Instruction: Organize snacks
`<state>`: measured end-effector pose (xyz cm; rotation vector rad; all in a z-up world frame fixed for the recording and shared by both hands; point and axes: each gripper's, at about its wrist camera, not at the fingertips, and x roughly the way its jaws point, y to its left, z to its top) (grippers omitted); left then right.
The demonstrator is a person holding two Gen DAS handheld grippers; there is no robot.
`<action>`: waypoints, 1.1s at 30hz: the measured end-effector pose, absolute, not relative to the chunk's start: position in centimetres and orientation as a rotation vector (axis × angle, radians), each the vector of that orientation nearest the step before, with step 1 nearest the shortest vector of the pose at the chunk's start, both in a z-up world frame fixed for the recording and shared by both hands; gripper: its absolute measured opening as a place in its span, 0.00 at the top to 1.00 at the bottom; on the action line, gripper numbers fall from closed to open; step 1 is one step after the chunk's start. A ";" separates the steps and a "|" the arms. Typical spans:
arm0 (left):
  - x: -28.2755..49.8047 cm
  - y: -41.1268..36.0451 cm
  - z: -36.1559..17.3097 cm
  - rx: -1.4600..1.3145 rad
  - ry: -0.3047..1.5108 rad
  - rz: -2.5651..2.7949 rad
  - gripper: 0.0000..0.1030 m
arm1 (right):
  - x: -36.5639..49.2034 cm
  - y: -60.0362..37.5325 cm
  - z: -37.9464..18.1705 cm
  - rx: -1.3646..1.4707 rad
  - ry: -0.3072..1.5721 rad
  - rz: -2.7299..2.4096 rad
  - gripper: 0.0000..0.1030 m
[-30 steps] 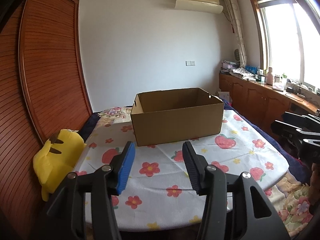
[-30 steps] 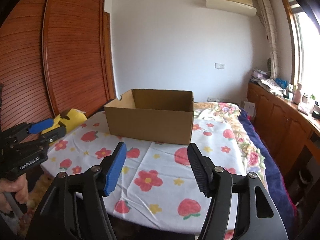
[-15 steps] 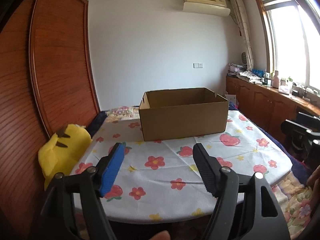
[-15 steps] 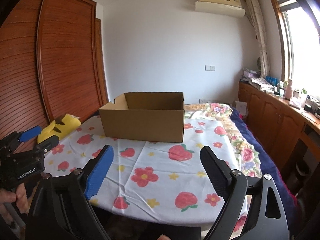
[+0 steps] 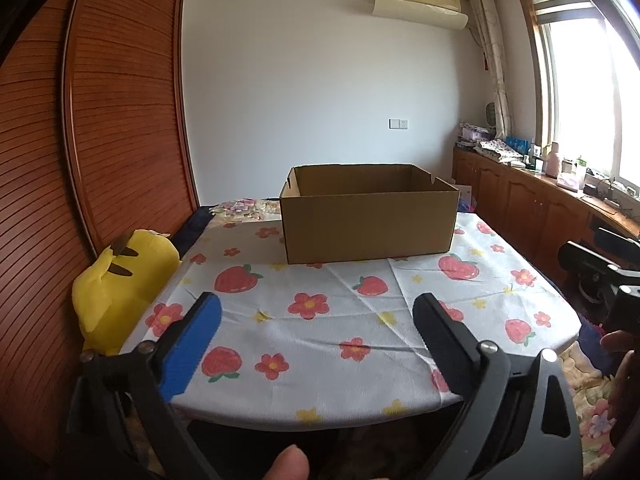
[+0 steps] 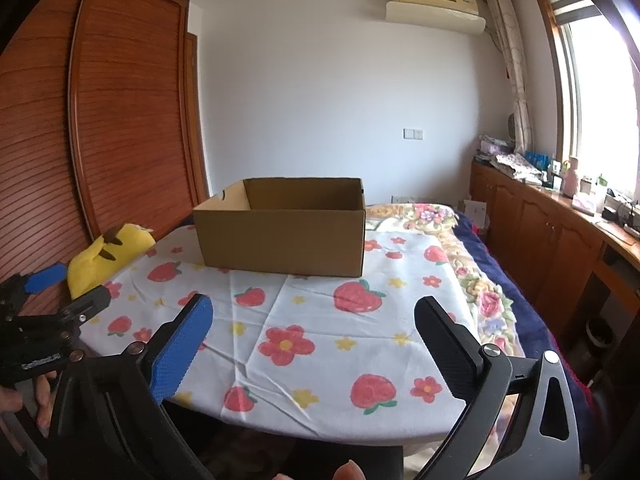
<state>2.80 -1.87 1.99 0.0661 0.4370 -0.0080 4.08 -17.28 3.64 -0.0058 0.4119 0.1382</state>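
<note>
An open brown cardboard box (image 5: pixel 368 224) (image 6: pixel 284 236) stands on the far part of the table, on a white cloth (image 5: pixel 320 344) printed with strawberries and flowers. No snack shows in either view, and the box's floor is hidden behind its front wall. My left gripper (image 5: pixel 316 308) hovers over the table's near edge, well short of the box. Its jaws are opening wide with nothing between them. My right gripper (image 6: pixel 314 308) hangs over the near edge too, its jaws opening, nothing between them. The left gripper (image 6: pixel 66 292) also shows at the right wrist view's left border.
A yellow plush toy (image 5: pixel 120 288) leans at the table's left edge against the slatted wooden wardrobe (image 5: pixel 100 140). A bed with a floral blanket (image 6: pixel 472 272) lies right of the table. Wooden cabinets (image 5: pixel 540 208) with clutter run under the window. A thumb (image 5: pixel 288 460) shows at the bottom.
The jaws of both grippers have spread from partly closed to wide apart. The left gripper has shifted slightly; the box and the toy have not moved.
</note>
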 end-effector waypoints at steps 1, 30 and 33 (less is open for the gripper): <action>2.7 -1.9 2.0 0.069 0.437 -0.007 0.03 | 4.1 -17.2 3.6 -0.008 0.414 0.138 0.01; 1.7 -1.9 2.3 0.083 0.402 0.017 0.03 | 4.1 -17.0 3.1 -0.007 0.419 0.117 0.01; 1.7 -1.9 2.3 0.085 0.403 0.017 0.03 | 4.1 -17.1 3.2 -0.007 0.418 0.115 0.00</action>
